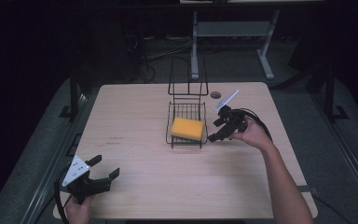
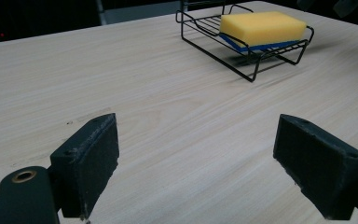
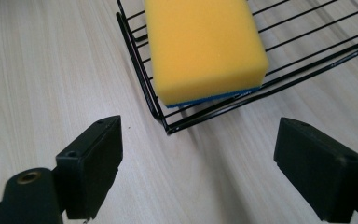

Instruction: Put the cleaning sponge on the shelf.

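The sponge (image 1: 187, 129) is lying flat in the black wire rack (image 1: 173, 139) near the middle of the bench (image 1: 135, 186), yellow face up and blue scouring layer underneath, as the left gripper view is showing along its lower edge. It is resting on the rack's floor wires, raised off the bench top, presumably so it can drain and so a gripper can close on its sides from above. Its long axis is running roughly left to right across the bench in the high view, tilted slightly, with the right end a little nearer the person; it is filling most of the rack's width. The right gripper (image 1: 224, 125) is hovering just beside the rack's right side, jaws spread wide and holding nothing, and its own view is looking down on one short end of the sponge and the rack's corner, so the jaws appear to be lining up across the sponge's shorter dimension, which suits a pinch. The left gripper (image 1: 103, 173) is sitting well apart at the near left corner of the bench, jaws also wide and empty, aimed toward the rack, likely parked out of the way. Whether the sponge is touching the rack's side rail is hard to tell. The tall wire back of the rack is standing upright on the far side.
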The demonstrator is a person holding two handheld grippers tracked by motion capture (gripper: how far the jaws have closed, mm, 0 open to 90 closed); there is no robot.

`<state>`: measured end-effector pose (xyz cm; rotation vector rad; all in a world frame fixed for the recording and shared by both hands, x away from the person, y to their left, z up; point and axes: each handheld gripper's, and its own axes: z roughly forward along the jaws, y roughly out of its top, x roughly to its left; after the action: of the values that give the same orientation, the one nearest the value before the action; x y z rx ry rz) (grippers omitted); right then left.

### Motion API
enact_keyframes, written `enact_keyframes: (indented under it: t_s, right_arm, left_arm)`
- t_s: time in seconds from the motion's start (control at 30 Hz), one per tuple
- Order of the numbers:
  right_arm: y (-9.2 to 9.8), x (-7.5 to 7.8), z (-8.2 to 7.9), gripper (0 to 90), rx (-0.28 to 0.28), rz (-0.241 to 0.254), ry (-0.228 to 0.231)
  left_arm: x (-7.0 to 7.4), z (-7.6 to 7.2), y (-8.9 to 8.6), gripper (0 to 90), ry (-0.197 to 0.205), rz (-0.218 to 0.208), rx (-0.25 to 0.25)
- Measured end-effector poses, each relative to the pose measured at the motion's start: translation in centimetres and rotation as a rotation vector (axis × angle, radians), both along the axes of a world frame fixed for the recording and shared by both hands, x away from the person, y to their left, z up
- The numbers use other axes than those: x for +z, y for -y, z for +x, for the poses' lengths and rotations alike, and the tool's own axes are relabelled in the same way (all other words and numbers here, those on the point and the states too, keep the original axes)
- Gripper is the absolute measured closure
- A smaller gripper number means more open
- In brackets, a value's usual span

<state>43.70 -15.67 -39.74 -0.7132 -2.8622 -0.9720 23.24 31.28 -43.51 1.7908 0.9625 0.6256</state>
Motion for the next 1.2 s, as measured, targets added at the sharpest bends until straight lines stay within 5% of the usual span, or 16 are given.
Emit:
enact_keyframes:
  t_s: [1.2]
  right_arm:
    - [3.6, -1.7, -3.0, 15.5, -0.046, 0.009, -0.016]
  left_arm:
    - [0.0, -0.1, 0.2, 13.4, 0.000, 0.004, -0.006]
